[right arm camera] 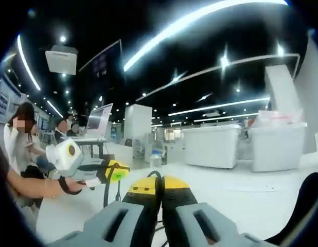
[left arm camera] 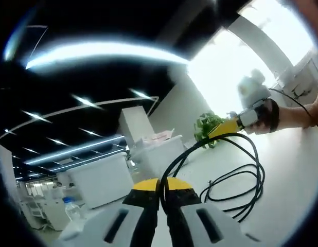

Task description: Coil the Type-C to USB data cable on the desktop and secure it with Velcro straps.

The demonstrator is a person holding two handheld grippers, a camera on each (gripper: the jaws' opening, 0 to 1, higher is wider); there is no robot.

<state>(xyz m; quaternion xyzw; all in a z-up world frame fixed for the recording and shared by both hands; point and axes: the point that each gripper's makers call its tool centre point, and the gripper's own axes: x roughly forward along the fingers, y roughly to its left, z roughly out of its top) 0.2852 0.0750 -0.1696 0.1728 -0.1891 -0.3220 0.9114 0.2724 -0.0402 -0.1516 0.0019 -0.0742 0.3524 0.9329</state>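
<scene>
1. My left tool [left arm camera: 160, 191]: yellow-tipped jaws closed together on the black cable [left arm camera: 236, 177], which leaves the tips and arches up and away to the right.
2. My right tool [right arm camera: 160, 186]: jaws likewise pressed together, with a black strand of the cable [right arm camera: 158, 177] pinched at the tips. In the left gripper view this same tool [left arm camera: 223, 128] appears at upper right, held in my hand [left arm camera: 267, 117], the cable running up to its yellow tip.
3. In the right gripper view my left tool [right arm camera: 117, 171] comes in from the left, gripped in my other hand [right arm camera: 71, 184]; cable hangs down from its yellow end.
4. Cable position: the span between the two tools is raised off the white table [left arm camera: 298, 175]; the remainder lies on the table in several loose loops, to the right of my left tool and below the right one.
5. Beyond: white storage bins [left arm camera: 105, 180] at the far table edge, a clear water bottle [left arm camera: 71, 208] beside them, a green plant [left arm camera: 208, 126] farther back.
6. Background in the right gripper view: seated people [right arm camera: 22, 134] at a desk with a monitor [right arm camera: 100, 119].
</scene>
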